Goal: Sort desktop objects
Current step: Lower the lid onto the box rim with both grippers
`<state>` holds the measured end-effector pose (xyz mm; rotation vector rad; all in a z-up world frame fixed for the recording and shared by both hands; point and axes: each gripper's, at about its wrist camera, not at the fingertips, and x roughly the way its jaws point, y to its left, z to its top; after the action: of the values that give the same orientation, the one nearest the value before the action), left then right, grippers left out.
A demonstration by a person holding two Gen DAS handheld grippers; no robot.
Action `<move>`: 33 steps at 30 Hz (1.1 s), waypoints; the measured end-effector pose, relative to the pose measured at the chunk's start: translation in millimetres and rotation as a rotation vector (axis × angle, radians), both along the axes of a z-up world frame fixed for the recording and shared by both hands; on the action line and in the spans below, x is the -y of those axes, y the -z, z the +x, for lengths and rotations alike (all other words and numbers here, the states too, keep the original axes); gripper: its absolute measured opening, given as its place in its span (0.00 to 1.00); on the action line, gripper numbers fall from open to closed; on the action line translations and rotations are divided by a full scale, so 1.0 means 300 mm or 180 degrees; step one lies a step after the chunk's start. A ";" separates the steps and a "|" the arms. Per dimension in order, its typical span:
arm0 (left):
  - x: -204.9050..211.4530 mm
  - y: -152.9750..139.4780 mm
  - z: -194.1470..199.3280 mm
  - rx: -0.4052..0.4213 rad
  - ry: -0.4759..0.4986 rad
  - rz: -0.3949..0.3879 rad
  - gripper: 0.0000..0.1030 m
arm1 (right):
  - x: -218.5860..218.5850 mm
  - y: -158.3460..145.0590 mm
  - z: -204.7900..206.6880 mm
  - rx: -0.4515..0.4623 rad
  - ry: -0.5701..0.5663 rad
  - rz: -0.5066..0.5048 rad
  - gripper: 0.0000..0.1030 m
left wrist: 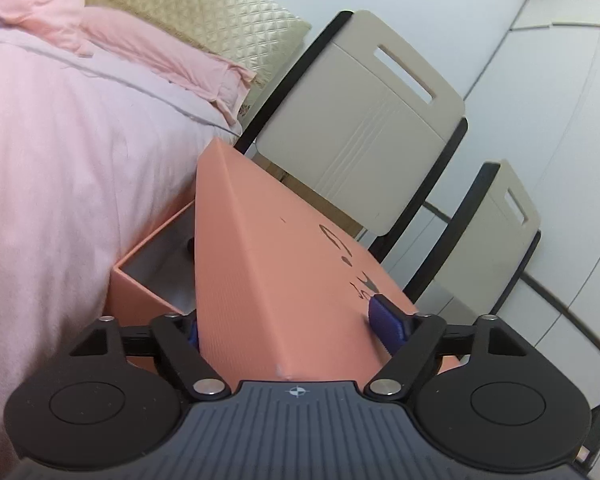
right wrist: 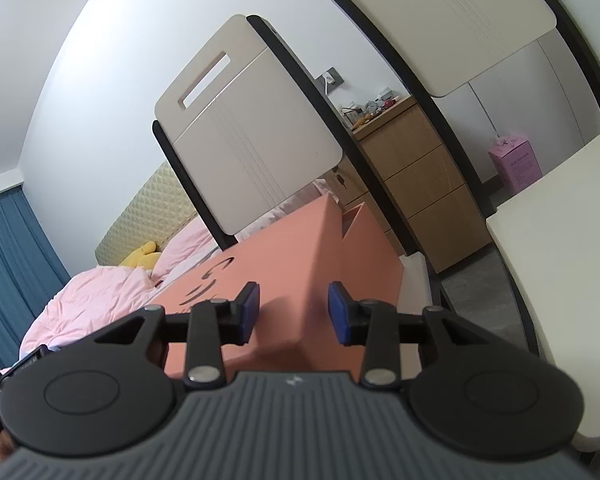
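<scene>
A corner of the lid [left wrist: 276, 280] is straddled by the left gripper [left wrist: 296, 330], jaws wide, one pad on each face, seemingly gripping it. The opposite corner is flanked by the right gripper [right wrist: 293, 312], whose half-open pads may not quite touch. The lid's long axis runs away from both. Beyond, the box [left wrist: 152, 276] lies open, lid tilted over it; both grippers are judged equally near.

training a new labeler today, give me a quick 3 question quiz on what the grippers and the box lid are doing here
1. True or false: the left gripper straddles a corner of the salmon lid.
2. Beneath the lid sits: A) the open box base B) a laptop C) a plate.
3. Fill in: behind the lid stand two beige ____.

Key: 1 true; 2 A; 3 chairs.
</scene>
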<state>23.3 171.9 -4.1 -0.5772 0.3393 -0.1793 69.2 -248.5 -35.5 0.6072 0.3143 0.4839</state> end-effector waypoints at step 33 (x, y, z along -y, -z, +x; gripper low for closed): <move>0.292 0.030 -0.064 0.0621 -0.1174 0.1844 0.92 | -0.087 0.035 -0.057 0.0317 0.0297 -0.0143 0.34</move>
<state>4.2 84.2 -13.0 -0.0399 0.0799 0.2157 52.2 -222.3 -46.1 0.5497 0.2009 0.4149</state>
